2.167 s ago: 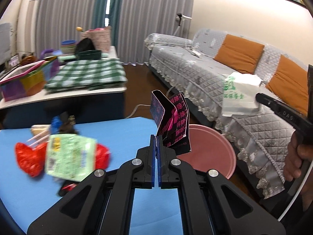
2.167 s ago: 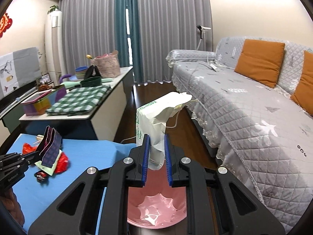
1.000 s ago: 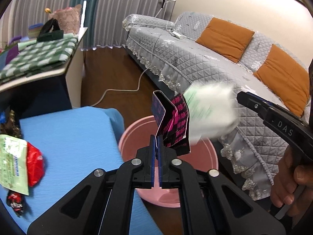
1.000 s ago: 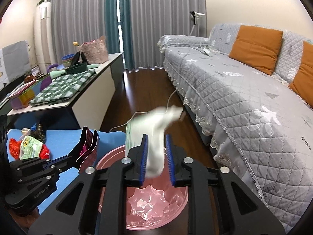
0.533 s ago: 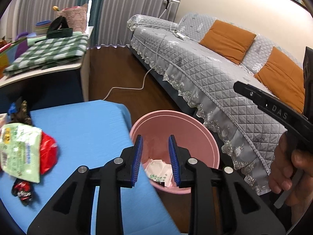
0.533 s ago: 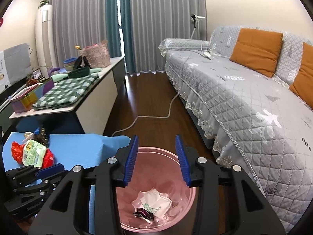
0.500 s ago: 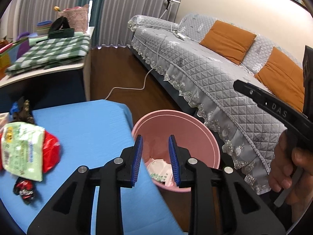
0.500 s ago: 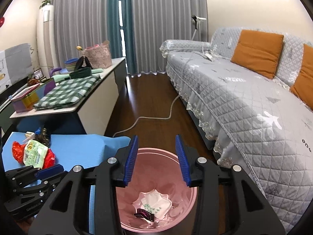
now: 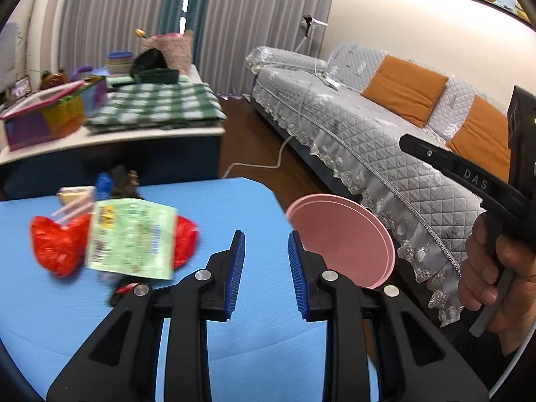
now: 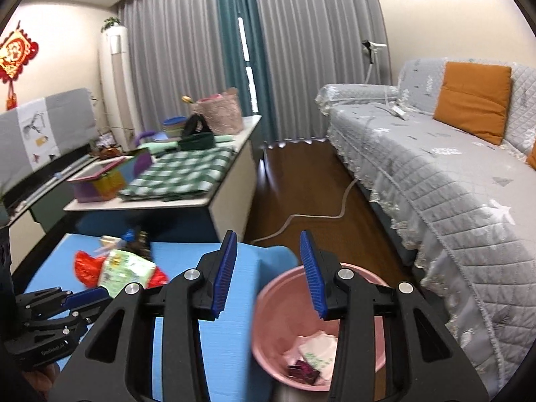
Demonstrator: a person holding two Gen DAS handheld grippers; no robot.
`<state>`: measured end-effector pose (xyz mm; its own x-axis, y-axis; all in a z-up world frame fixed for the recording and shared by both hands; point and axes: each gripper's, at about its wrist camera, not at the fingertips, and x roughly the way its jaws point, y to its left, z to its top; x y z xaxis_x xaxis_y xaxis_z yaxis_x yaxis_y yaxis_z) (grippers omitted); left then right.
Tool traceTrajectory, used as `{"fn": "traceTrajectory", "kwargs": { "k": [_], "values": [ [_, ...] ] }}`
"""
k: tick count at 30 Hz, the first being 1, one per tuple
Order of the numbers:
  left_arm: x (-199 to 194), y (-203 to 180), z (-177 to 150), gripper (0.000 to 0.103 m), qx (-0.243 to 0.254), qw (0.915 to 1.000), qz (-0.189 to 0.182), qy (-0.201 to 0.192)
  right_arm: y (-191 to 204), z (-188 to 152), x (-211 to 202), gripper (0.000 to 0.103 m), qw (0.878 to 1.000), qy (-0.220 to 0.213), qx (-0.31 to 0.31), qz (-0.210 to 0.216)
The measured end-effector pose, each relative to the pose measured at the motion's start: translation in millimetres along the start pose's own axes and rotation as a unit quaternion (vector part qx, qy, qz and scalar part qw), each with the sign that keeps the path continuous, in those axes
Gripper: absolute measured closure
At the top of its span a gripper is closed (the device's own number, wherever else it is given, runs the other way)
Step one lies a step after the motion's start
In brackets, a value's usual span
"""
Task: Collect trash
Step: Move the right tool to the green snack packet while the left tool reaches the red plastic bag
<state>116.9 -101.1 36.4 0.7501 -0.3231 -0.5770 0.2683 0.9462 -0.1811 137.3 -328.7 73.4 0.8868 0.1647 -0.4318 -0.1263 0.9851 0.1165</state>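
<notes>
My left gripper (image 9: 266,251) is open and empty above the blue table (image 9: 234,207). A green packet (image 9: 130,238) lies on red wrappers (image 9: 57,248) to its left, with a small dark wrapper (image 9: 122,291) below. The pink bin (image 9: 345,238) stands on the floor right of the table. My right gripper (image 10: 268,264) is open and empty over the table's edge and the bin (image 10: 278,305). A white bag (image 10: 316,348) and a dark pink packet (image 10: 303,370) lie in the bin. The packet pile also shows in the right wrist view (image 10: 124,268).
A grey sofa (image 9: 385,140) with orange cushions runs along the right. A white side table (image 10: 187,197) with a green checked cloth (image 9: 157,107) and baskets stands behind the blue table. A white cable (image 10: 311,216) lies on the wood floor.
Both grippers opened and dropped the dark pink packet and the white bag into the bin. Since then both have swung left, back toward the table and the wrapper pile.
</notes>
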Motion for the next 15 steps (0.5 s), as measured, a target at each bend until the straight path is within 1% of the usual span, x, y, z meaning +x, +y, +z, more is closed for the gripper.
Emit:
{"fn": "traceTrajectory", "kwargs": {
  "k": [4,7,12,15],
  "values": [
    [-29,22,7,0.077,0.008,0.9997,0.015,-0.015,24,1,-6,0.076,1.000,-0.010,-0.003,0.029],
    [-50,41,13,0.077,0.012,0.9991,0.029,-0.027,40,0,-7,0.081,0.998,-0.011,-0.006,0.054],
    [-70,77,17,0.077,-0.005,0.9975,0.052,-0.049,63,-5,4,0.082,0.997,0.005,-0.013,0.078],
    [-70,106,7,0.077,-0.034,0.9948,0.075,-0.060,75,-9,15,0.082,0.996,0.018,-0.012,0.090]
  ]
}}
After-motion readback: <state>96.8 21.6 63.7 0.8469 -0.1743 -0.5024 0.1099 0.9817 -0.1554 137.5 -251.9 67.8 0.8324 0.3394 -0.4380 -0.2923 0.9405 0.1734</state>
